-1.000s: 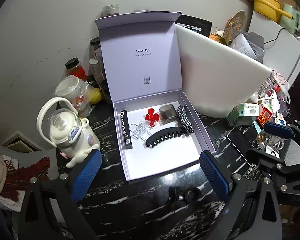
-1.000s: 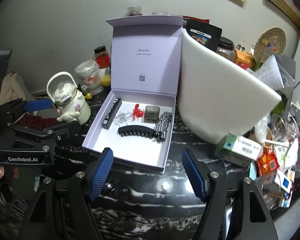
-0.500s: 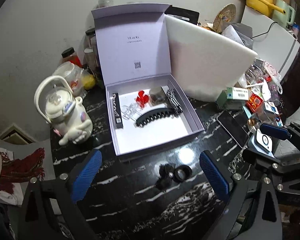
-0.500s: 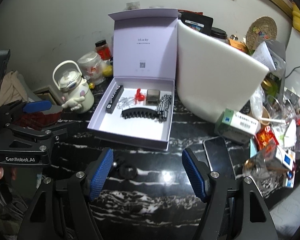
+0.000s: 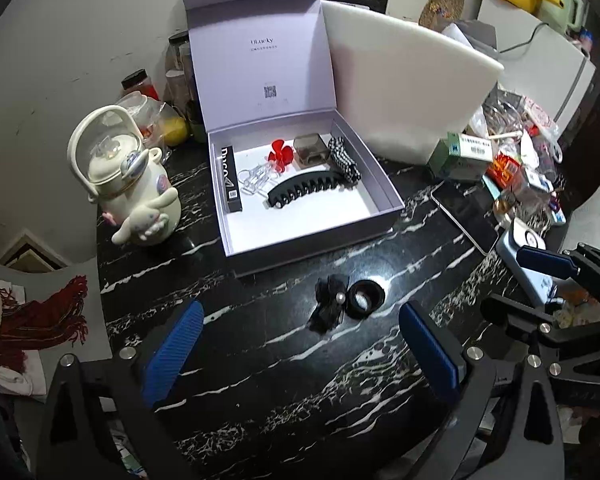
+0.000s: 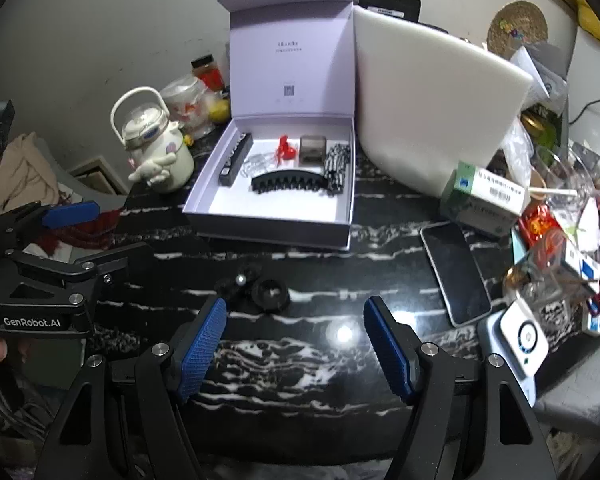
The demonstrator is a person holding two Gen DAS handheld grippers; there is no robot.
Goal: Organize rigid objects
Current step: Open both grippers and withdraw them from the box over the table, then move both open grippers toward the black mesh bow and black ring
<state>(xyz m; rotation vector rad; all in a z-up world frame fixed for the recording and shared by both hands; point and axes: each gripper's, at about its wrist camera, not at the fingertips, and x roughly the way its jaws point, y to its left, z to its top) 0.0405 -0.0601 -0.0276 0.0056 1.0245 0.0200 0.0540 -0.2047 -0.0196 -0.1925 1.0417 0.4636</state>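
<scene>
- While both claws hang above the black marbled table (image 5: 260, 380), each one is spread wide and grasping nothing: the left gripper (image 5: 300, 346) and the right gripper (image 6: 296, 342) show bare blue pads (image 5: 172, 354) with tabletop between them.
- From the left wrist view, the lavender box (image 5: 312, 236) sits at about 12 o'clock from the left claw, its lid standing upright at the back.
- Inside the box, a long black hair claw (image 5: 306, 192) lies across the middle; a red flower clip (image 5: 281, 155) and a smoky square clip (image 5: 310, 148) sit behind it at 12 o'clock.
- A black-and-white checked hair tie (image 5: 344, 159) runs along the box's 3 o'clock wall, and a slim black box (image 5: 230, 180) lies along the 9 o'clock wall, with a clear clip (image 5: 254, 178) just beside it.
- Outside the box, at its 6 o'clock, a black bow with a pearl (image 5: 330, 306) lies on the table, touching a black ring-shaped hair tie (image 5: 365, 298); both are between the box and the left claw.
- In the right wrist view the same pair lies at about 11 o'clock, close to the left pad of the right claw.
- A cream kettle-shaped bottle (image 5: 130, 184) stands at 9 o'clock of the box; a white foam slab (image 5: 404, 92) leans at its 3 o'clock.
- A phone (image 6: 456, 276) lies flat at 2 o'clock of the right claw.
</scene>
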